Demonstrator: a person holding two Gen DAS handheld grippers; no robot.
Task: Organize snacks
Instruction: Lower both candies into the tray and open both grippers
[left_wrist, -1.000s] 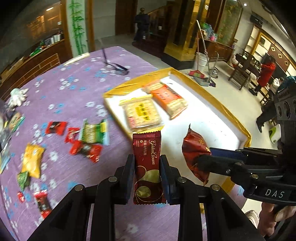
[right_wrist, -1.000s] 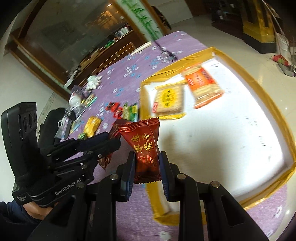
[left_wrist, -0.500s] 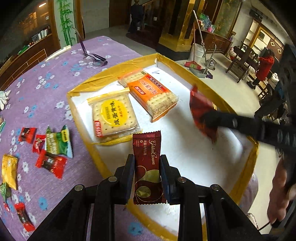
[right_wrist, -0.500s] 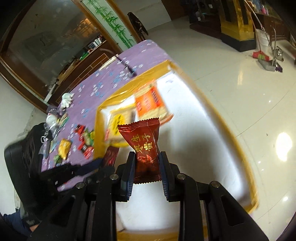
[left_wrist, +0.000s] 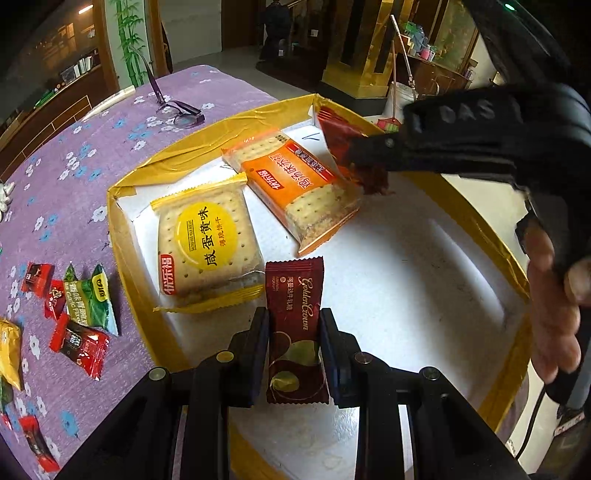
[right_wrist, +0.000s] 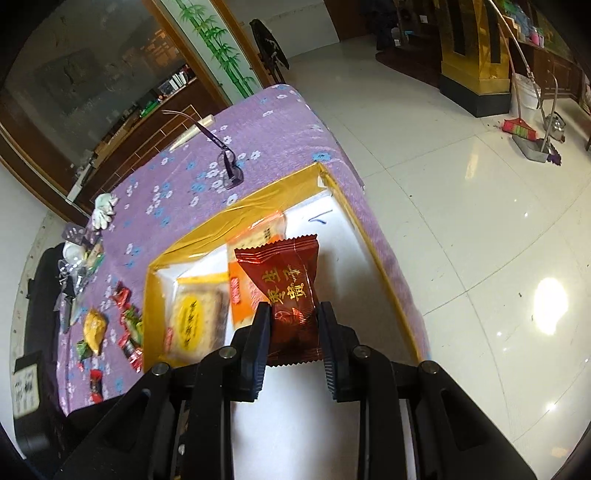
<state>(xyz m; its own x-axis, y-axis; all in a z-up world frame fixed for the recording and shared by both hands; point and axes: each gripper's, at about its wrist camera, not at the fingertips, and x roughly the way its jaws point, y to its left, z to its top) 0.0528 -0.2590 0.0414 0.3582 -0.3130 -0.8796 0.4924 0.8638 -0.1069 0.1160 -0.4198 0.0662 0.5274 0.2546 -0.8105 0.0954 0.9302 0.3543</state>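
Left wrist view: the left gripper (left_wrist: 294, 334) is pinching a maroon chocolate bar (left_wrist: 295, 328) upright over the yellow-rimmed tray (left_wrist: 122, 229), 2 cracker packs (left_wrist: 207, 243) lying just ahead.

Right wrist view: the right gripper (right_wrist: 294, 332) is squeezing a red candy pouch (right_wrist: 288, 291), angling down over the tray's far end.

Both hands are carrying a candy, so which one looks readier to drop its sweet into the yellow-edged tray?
Left: its hand-held gripper holds the Golden Crown candy over bare tray floor. The right's red candy hangs above the orange cracker pack.
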